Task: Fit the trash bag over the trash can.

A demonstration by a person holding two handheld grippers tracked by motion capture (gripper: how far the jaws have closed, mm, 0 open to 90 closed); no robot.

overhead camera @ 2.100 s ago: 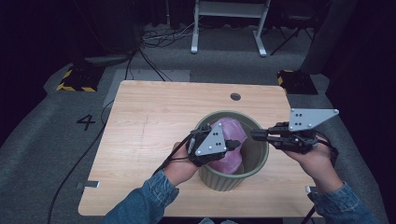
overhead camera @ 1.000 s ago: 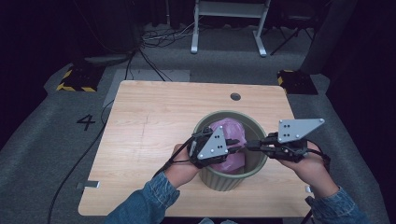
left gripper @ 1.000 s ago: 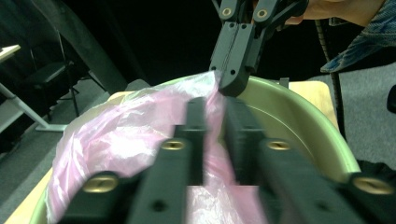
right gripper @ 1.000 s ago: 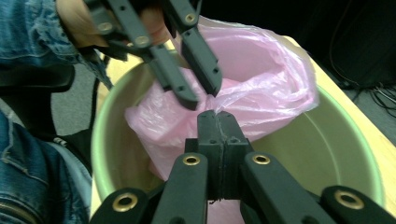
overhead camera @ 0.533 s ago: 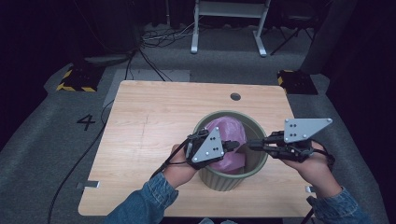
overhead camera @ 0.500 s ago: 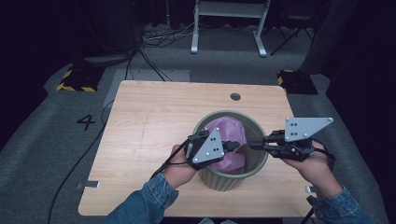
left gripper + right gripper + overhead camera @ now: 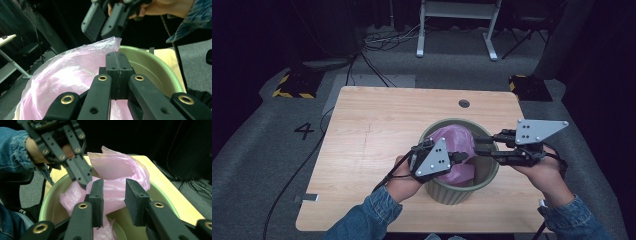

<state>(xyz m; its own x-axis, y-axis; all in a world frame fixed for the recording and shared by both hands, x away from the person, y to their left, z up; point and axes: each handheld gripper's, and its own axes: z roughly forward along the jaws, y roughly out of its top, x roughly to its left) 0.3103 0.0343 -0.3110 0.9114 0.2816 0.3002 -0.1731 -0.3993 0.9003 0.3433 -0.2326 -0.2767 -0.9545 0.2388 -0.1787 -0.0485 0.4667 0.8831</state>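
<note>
A pink plastic bag (image 7: 452, 142) sits bunched inside a green round bin (image 7: 452, 192) on the wooden table (image 7: 377, 125). My left gripper (image 7: 464, 157) reaches over the bin's near-left rim. Its jaws are shut, pinching the bag's film (image 7: 70, 72) at their tips (image 7: 116, 56). My right gripper (image 7: 482, 146) comes in level from the right rim. Its jaws have just been opening and now stand apart (image 7: 113, 187). A fold of the bag (image 7: 115, 167) lies just beyond the gap, and the pads do not press on it. The left gripper (image 7: 83, 182) faces it across the bin.
The bin (image 7: 162, 197) stands near the table's front right. A small round hole (image 7: 464, 103) is in the tabletop behind it. Grey carpet, cables and a white desk frame (image 7: 457, 30) lie beyond the table's far edge.
Two seconds ago the right gripper was a little higher; it came down to the bin's rim. Its jaws now stand wider apart. The left gripper and bag have hardly moved.
</note>
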